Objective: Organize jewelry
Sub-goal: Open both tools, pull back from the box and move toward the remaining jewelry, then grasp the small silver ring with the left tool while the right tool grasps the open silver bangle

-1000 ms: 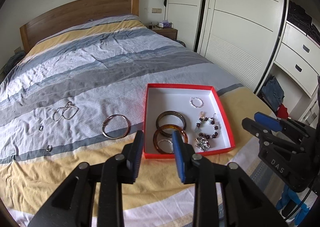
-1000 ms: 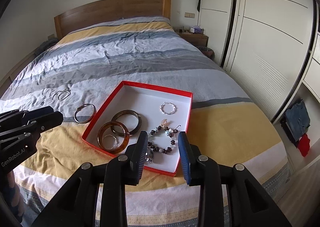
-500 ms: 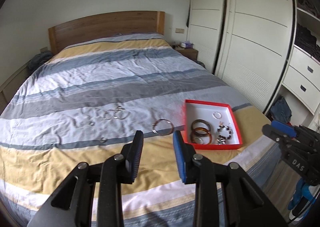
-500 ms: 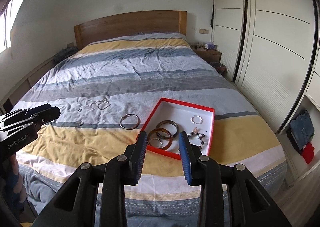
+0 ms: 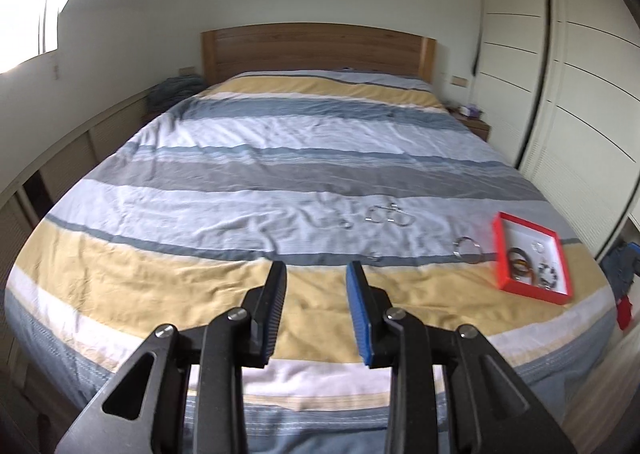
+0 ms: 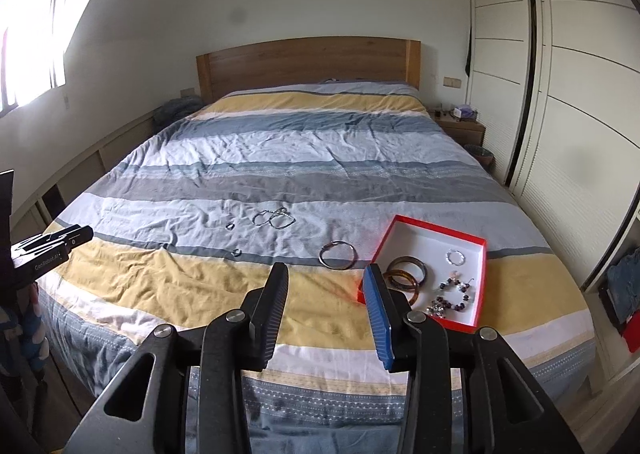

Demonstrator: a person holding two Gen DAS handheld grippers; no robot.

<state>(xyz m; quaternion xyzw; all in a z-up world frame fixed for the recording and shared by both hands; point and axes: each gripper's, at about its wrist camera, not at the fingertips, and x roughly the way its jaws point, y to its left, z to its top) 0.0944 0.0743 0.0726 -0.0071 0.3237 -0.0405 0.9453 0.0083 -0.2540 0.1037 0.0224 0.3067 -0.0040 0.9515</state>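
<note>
A red box (image 6: 478, 244) with a white inside lies on the bed near its foot, at the right; it also shows in the left wrist view (image 5: 534, 292). It holds brown bangles (image 6: 406, 274), a silver hoop (image 6: 456, 257) and a beaded bracelet (image 6: 454, 292). A silver bangle (image 6: 338, 255) lies on the cover left of the box. Hoop earrings (image 6: 276, 219) and two small rings (image 6: 237, 252) lie farther left. My left gripper (image 5: 316, 274) and my right gripper (image 6: 326, 274) are open and empty, held back beyond the foot of the bed.
The bed (image 6: 304, 158) has a striped cover and a wooden headboard (image 6: 308, 62). White wardrobe doors (image 6: 568, 74) run along the right. A nightstand (image 6: 460, 126) stands by the headboard. Low cabinets (image 5: 80, 150) line the left wall.
Both grippers have pulled back and up, away from the box and the bed. The left view has swung left, so the box now sits far right. Both stay open and empty.
</note>
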